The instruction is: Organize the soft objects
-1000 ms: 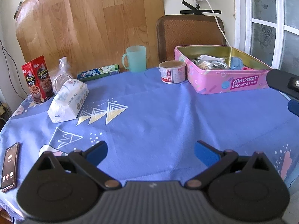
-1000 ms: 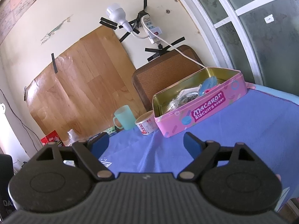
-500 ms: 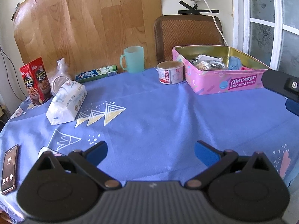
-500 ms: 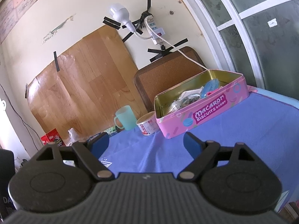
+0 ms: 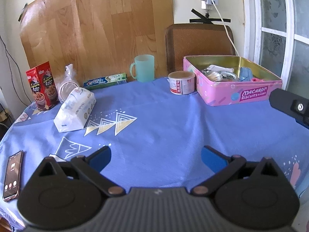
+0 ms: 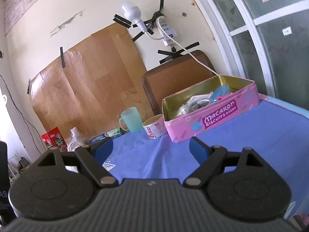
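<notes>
Left claw (image 5: 156,157) is hovering low over the blue cloth of the bench (image 5: 164,127), fingers spread wide, gripping nothing. Right claw (image 6: 150,148) is hanging tilted over the same cloth, fingers likewise wide apart and empty; its black tip is also poking in at the right edge of the left view, just beside the pink tin (image 5: 237,94). Taking that tin as landmark: the left view is showing the white tissue pack (image 5: 76,109), the soft item, lying far to the tin's left on the cloth, ahead and to the left of the left claw and well apart from it. The right view is showing only a white sliver behind the right claw's left finger, possibly that pack; cannot tell. A phone (image 5: 12,176) with a lit call screen is lying at the bench edge farthest left of the tin, seen only in the left view. A bulb (image 6: 132,13) and power strip (image 6: 167,29) taped to the wall above the tin are showing whole only in the right view. Tin is standing open, holding mixed small items, reading "MACARON BISCUITS". A small tub (image 5: 181,83) is sitting just beside the tin's left end, a mint mug (image 5: 143,70) beyond it, then a toothpaste box (image 5: 105,80) and a red snack box (image 5: 42,88); their print is too small to read.
</notes>
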